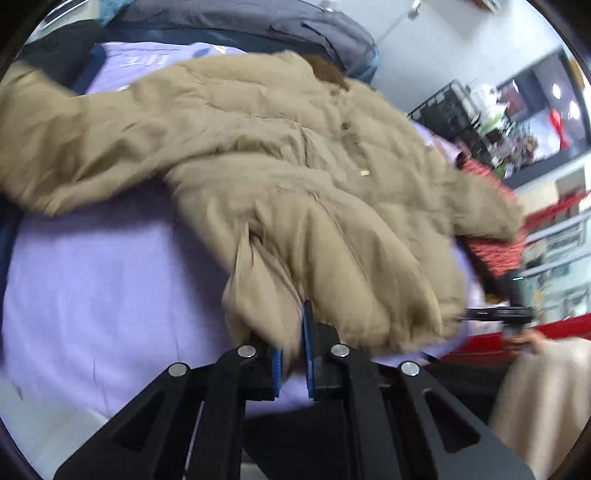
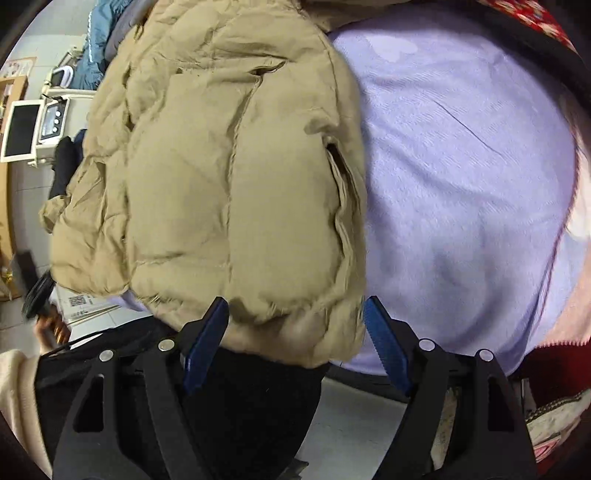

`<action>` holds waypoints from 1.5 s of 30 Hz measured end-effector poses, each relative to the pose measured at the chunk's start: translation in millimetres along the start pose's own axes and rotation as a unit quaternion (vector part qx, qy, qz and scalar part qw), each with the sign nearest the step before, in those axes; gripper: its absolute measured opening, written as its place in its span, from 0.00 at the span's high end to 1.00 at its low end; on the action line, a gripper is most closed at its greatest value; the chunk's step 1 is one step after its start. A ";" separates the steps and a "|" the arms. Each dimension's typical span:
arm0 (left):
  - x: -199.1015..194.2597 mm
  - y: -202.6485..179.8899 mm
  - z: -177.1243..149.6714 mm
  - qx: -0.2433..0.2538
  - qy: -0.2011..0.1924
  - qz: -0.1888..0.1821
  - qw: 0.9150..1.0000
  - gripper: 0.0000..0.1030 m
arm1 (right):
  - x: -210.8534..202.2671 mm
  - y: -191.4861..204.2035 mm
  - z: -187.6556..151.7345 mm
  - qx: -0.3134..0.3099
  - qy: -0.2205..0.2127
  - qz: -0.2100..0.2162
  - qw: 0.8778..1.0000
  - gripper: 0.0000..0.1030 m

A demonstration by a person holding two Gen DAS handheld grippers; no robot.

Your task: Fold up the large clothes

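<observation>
My left tool (image 1: 293, 350) is clamped on the coat (image 1: 280, 177) hem; my right tool (image 2: 295, 347), spread apart, must pinch next.

A: Where is there room?

B: On the lilac bedsheet (image 2: 461, 166), right of the puffy beige quilted jacket (image 2: 221, 166); bare cloth runs to the red patterned blanket (image 2: 524, 14).

A: And on the other side?

B: Bare sheet lies under the jacket's spread sleeve (image 1: 74, 147). Beyond it, a dark grey padded coat (image 1: 258, 22) blocks the far edge.
</observation>
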State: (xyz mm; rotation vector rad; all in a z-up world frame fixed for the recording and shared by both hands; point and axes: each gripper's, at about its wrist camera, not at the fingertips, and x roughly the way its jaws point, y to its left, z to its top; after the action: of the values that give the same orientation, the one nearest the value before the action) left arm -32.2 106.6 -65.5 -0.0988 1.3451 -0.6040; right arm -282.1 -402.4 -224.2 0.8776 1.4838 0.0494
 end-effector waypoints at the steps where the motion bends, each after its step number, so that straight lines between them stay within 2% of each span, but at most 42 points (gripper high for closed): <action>1: -17.6 2.7 -11.1 -0.019 0.002 -0.002 1.000 0.92 | -1.5 -1.8 -2.0 0.004 0.000 0.001 1.000 0.26; 2: -26.5 10.0 -20.0 -0.036 0.006 0.015 0.999 0.92 | -3.2 -4.9 -5.6 0.009 0.000 0.002 1.000 0.26; 3: -31.6 23.9 -32.2 -0.055 0.012 0.050 0.997 0.92 | -4.1 -7.5 -8.7 0.012 -0.001 0.003 1.000 0.26; 5: -30.3 43.6 -46.8 -0.066 0.011 0.083 0.994 0.90 | -2.9 -11.4 -11.7 0.020 -0.003 -0.011 1.000 0.26; 6: -24.4 55.8 -52.9 -0.074 0.008 0.107 0.991 0.77 | -1.7 -13.0 -10.9 0.022 -0.001 -0.014 1.000 0.26; 7: -18.9 63.9 -55.1 -0.081 0.004 0.110 0.991 0.52 | 0.2 -15.3 -9.5 0.025 0.000 -0.015 1.000 0.26; 9: -4.1 73.8 -55.7 -0.079 -0.013 0.086 0.993 0.30 | 1.8 -19.9 -6.9 0.026 -0.001 -0.017 1.000 0.26; 11: 5.8 79.0 -47.0 -0.066 -0.042 0.069 0.995 0.27 | 3.2 -22.1 -4.6 0.025 -0.002 -0.013 1.000 0.26; 12: 14.3 81.9 -42.8 -0.048 -0.069 0.068 0.994 0.13 | 4.1 -21.6 -3.9 0.022 -0.006 -0.005 1.000 0.26; 13: 23.5 79.8 -40.2 -0.027 -0.088 0.078 0.993 0.05 | 5.3 -22.0 -4.1 0.015 -0.009 0.005 1.000 0.26; 14: 37.3 78.1 -39.8 -0.005 -0.094 0.091 0.991 0.06 | 9.2 -21.6 -3.7 0.010 -0.007 0.008 1.000 0.23; 15: 55.4 77.9 -38.6 0.013 -0.078 0.102 0.992 0.06 | 16.9 -23.4 -3.8 0.005 0.003 0.002 1.000 0.23; 16: 79.1 81.0 -35.4 0.022 -0.041 0.094 0.994 0.06 | 25.3 -22.3 -3.1 -0.001 0.011 -0.007 1.000 0.22; 17: 96.8 82.1 -32.8 0.015 -0.015 0.073 0.997 0.09 | 30.5 -23.0 -3.8 -0.005 0.016 -0.013 1.000 0.22; 18: 106.2 79.2 -30.9 0.004 -0.011 0.038 0.999 0.18 | 36.6 -23.8 -4.2 -0.006 0.022 -0.016 1.000 0.23; 19: 111.5 74.6 -29.5 0.002 -0.007 0.027 1.000 0.27 | 43.3 -23.1 -6.0 -0.006 0.034 -0.006 0.999 0.34; 20: 116.8 65.9 -26.5 0.007 0.006 0.028 1.000 0.35 | 47.0 -19.3 -7.8 -0.010 0.041 0.010 0.999 0.65; 21: 118.4 57.7 -22.1 0.014 0.022 0.023 0.999 0.55 | 46.6 -10.2 -9.6 -0.022 0.039 0.007 0.999 0.75; 22: 116.8 52.7 -19.2 0.013 0.031 0.022 0.999 0.66 | 41.8 -2.3 -10.4 -0.031 0.032 0.008 0.999 0.85; 24: 89.9 35.7 -10.7 0.010 0.046 0.028 0.999 0.72 | 18.4 15.7 -12.6 -0.044 0.009 0.043 0.998 0.88; 25: 71.6 29.8 -10.1 0.010 0.035 0.015 0.999 0.73 | -7.1 26.1 -14.4 -0.047 -0.013 0.071 0.996 0.89; 27: 19.3 21.3 -12.7 0.000 0.012 -0.019 1.000 0.75 | -50.3 39.1 -18.9 -0.055 -0.045 0.099 0.993 0.89; 28: 5.7 21.5 -14.3 -0.005 0.011 -0.019 1.000 0.79 | -77.7 45.1 -22.6 -0.063 -0.059 0.106 0.991 0.90; 29: -6.9 21.9 -17.6 -0.004 0.011 -0.010 1.000 0.81 | -91.5 48.9 -24.9 -0.077 -0.065 0.098 0.990 0.90; 30: -12.9 22.7 -22.9 0.004 0.017 0.008 1.000 0.85 | -100.3 51.8 -27.8 -0.101 -0.064 0.070 0.990 0.90; 31: -7.6 27.2 -30.6 0.011 0.036 0.033 0.999 0.91 | -99.8 49.6 -29.2 -0.110 -0.057 0.051 0.991 0.90; 33: 16.9 41.0 -42.9 0.009 0.071 0.056 0.996 0.91 | -79.6 27.8 -26.0 -0.082 -0.023 0.032 0.996 0.90; 34: 37.6 52.6 -51.4 -0.003 0.091 0.069 0.993 0.89 | -57.9 10.4 -21.1 -0.052 0.002 0.014 0.999 0.86; 35: 50.1 58.8 -56.7 -0.014 0.105 0.077 0.991 0.89 | -40.6 -3.1 -19.4 -0.028 0.020 -0.021 0.999 0.77; 36: 63.6 67.8 -65.6 -0.028 0.127 0.085 0.988 0.89 | -26.0 -13.9 -19.3 -0.013 0.044 -0.077 0.996 0.75; 38: 55.3 72.6 -72.3 -0.042 0.115 0.088 0.989 0.82 | -21.3 -25.1 -25.0 -0.005 0.062 -0.132 0.989 0.75; 39: 41.6 73.5 -73.3 -0.051 0.096 0.089 0.990 0.64 | -27.3 -27.2 -27.8 0.000 0.053 -0.136 0.989 0.75; 40: 29.2 72.6 -72.4 -0.057 0.079 0.094 0.991 0.38 | -40.5 -26.8 -29.4 0.007 0.031 -0.123 0.992 0.71; 41: 18.6 70.9 -66.8 -0.061 0.058 0.097 0.992 0.31 | -54.0 -23.5 -28.3 0.012 0.004 -0.101 0.995 0.56; 42: 2.7 70.1 -60.4 -0.067 0.025 0.090 0.993 0.28 | -64.9 -22.0 -27.4 0.014 -0.019 -0.087 0.996 0.45; 43: -11.3 65.9 -52.3 -0.076 -0.012 0.066 0.995 0.22 | -75.4 -14.4 -22.2 0.013 -0.056 -0.067 0.996 0.36; 44: -13.6 62.5 -47.9 -0.080 -0.021 0.056 0.995 0.18 | -79.8 -7.4 -15.0 0.012 -0.083 -0.045 0.995 0.36; 45: -7.2 56.8 -37.8 -0.080 -0.016 0.040 0.996 0.15 | -76.1 -3.2 -6.2 0.017 -0.091 -0.040 0.995 0.36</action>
State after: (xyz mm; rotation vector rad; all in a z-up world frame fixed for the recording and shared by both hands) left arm -48.2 168.1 -91.4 -0.1830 1.3592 -0.4239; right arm -300.0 -442.3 -161.5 0.8272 1.3510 -0.1116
